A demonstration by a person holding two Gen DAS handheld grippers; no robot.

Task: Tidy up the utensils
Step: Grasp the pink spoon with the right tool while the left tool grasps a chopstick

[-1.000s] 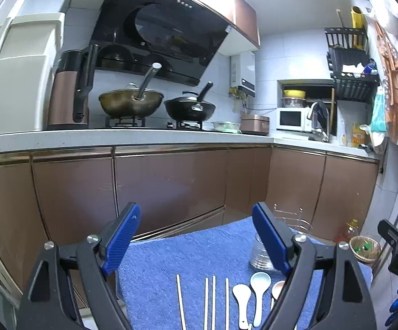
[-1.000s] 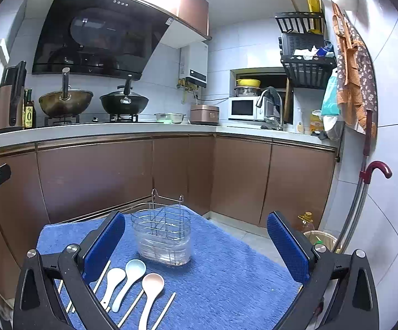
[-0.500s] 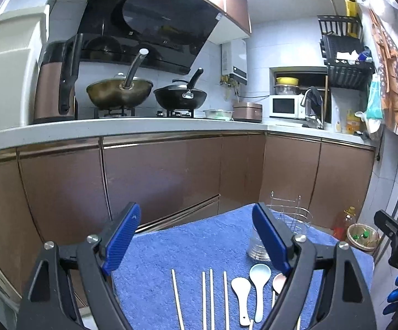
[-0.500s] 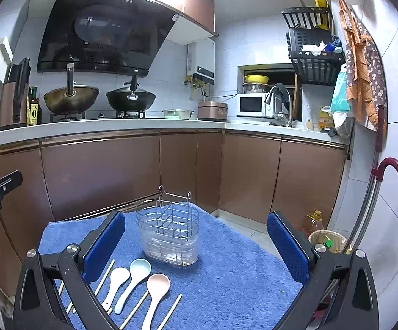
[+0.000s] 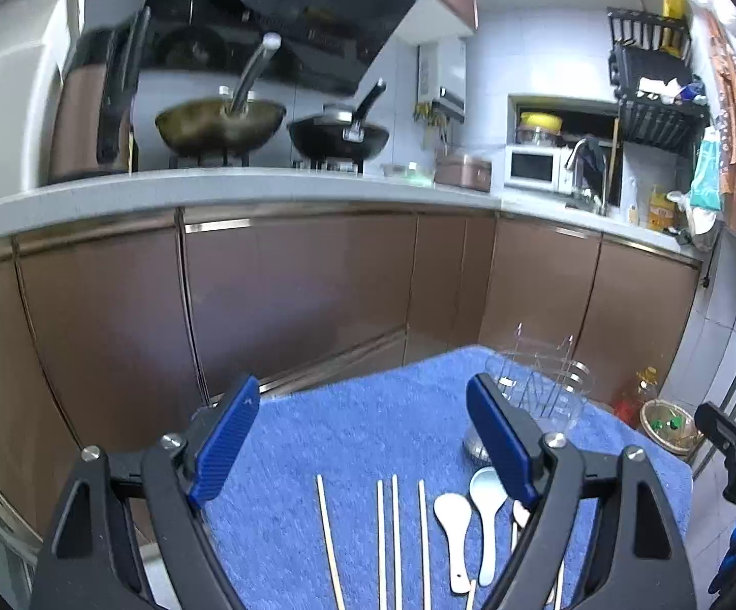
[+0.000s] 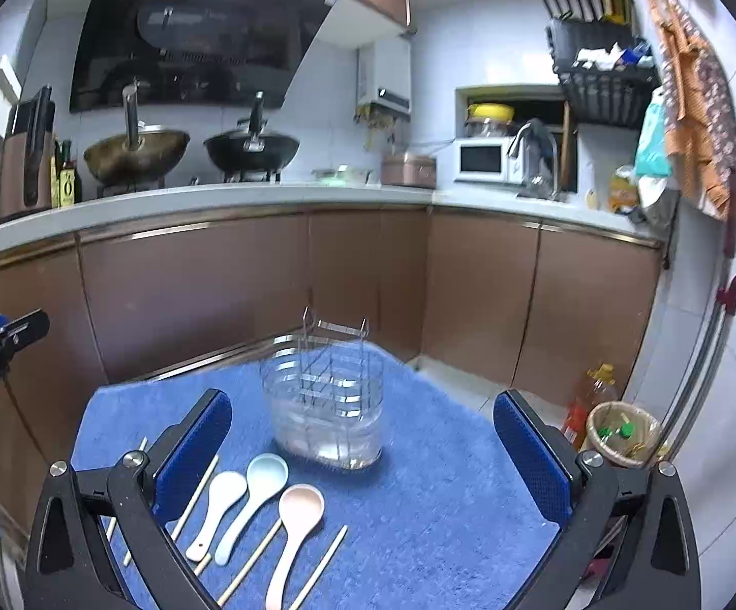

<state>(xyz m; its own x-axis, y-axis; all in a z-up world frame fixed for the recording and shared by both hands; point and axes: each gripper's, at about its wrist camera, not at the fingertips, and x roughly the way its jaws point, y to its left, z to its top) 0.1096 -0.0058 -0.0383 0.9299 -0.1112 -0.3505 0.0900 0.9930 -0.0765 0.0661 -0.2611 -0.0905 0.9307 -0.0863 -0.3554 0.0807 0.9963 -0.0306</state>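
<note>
Right gripper (image 6: pixel 363 457) and left gripper (image 5: pixel 363 442) both gape wide, empty, above the blue mat (image 6: pixel 444 508). Spoons (image 6: pixel 261 488) and chopsticks (image 5: pixel 393 534) lie lengthwise toward the holder (image 6: pixel 325 406); spoons nearer the right gripper, chopsticks nearer the left.

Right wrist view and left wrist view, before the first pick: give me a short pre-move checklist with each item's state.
1. Left gripper jaws open, empty: ok.
2. Right gripper jaws open, empty: ok.
3. Utensil holder upright on the blue mat: ok.
4. Holder compartments free: cannot tell, the picture is blurred.
5. Spoons, white, pale blue, pink, lying separate: ok.
6. Chopsticks lying flat, apart from the spoons: not ok; in the right wrist view some run under the spoon handles.
</note>
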